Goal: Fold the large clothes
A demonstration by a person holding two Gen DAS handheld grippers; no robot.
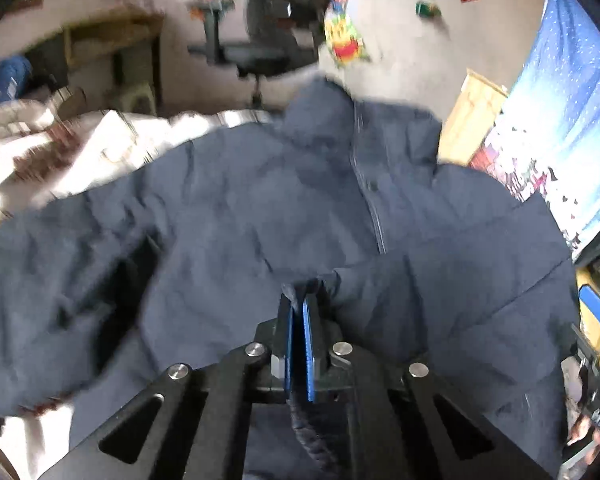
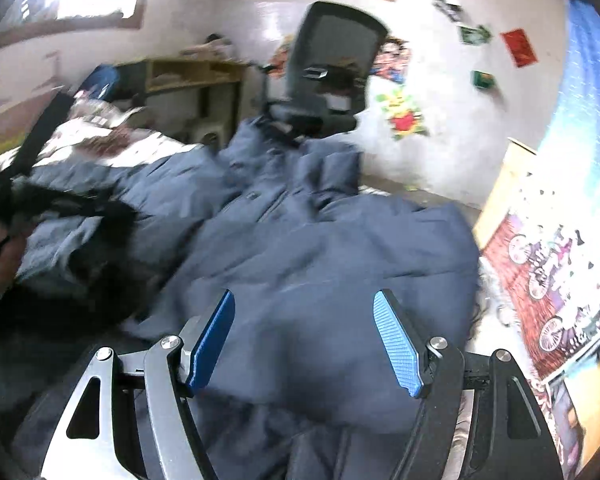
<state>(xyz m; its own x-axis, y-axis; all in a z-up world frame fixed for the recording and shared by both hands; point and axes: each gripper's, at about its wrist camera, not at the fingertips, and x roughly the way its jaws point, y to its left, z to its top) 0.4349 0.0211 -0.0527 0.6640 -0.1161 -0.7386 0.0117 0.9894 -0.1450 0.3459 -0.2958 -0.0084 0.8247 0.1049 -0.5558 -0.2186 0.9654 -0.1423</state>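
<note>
standing by the bed, i note the navy padded jacket (image 1: 260, 200) spread front-up across the middle of the left wrist view, collar toward the upper centre, zip running down the middle. the left gripper (image 1: 300, 308), low centre of that frame, has its blue pads pressed together on a bunched cuff or hem edge of the jacket; which of the two i cannot tell. the right gripper (image 2: 304, 332), low centre of its own frame, is spread wide above a puffy fold, holding nothing.

risks, as i judge them: the pinch takes only a thin roll of slippery fabric, so a quick pull could let it slide out. the bulky filling may spring a fold back open. the white patterned bedding (image 1: 60, 152), upper left, could be dragged along underneath.
</note>
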